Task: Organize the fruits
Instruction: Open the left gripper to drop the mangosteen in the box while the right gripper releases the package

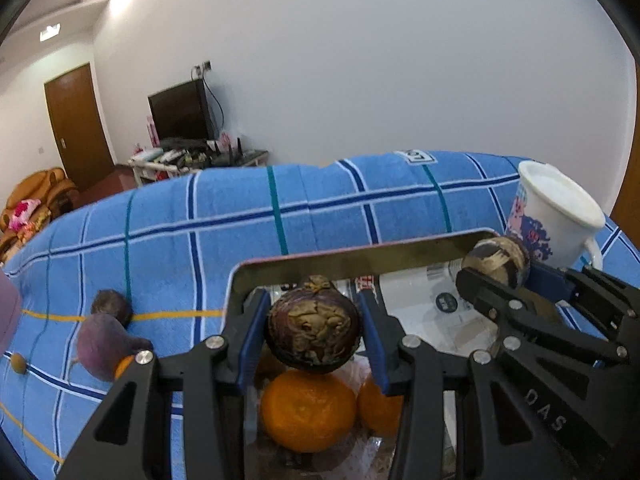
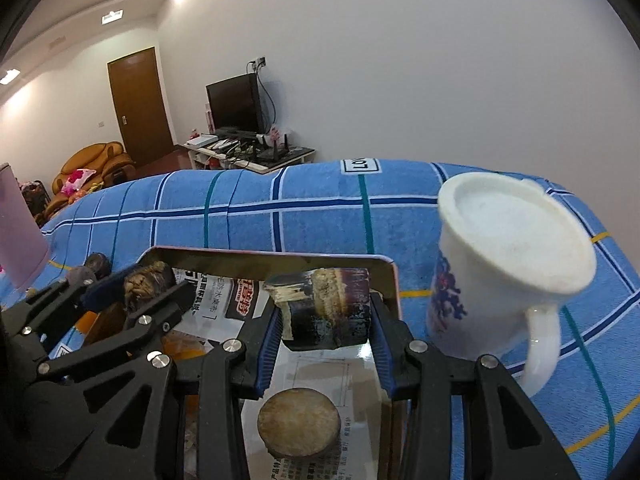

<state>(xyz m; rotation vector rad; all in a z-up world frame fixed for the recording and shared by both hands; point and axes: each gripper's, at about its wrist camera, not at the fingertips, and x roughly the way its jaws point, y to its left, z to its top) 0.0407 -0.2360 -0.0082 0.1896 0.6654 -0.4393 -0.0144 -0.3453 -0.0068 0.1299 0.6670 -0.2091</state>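
Note:
My left gripper point(image 1: 313, 334) is shut on a dark purple mangosteen point(image 1: 314, 330) and holds it above a metal tray point(image 1: 360, 258) lined with newspaper. Two oranges point(image 1: 308, 414) lie in the tray beneath it. My right gripper point(image 2: 326, 316) is shut on a dark cylindrical fruit piece point(image 2: 326, 308) above the same tray point(image 2: 390, 276); it also shows in the left wrist view point(image 1: 498, 262). A round brownish piece point(image 2: 299, 422) lies on the newspaper below the right gripper. The left gripper with its mangosteen point(image 2: 146, 284) shows at the left of the right wrist view.
A white mug point(image 2: 508, 264) stands right of the tray on the blue checked cloth point(image 1: 200, 220). Purple fruits point(image 1: 106, 344) and a small brown one point(image 1: 19, 363) lie on the cloth left of the tray. A pink container point(image 2: 18, 232) stands far left.

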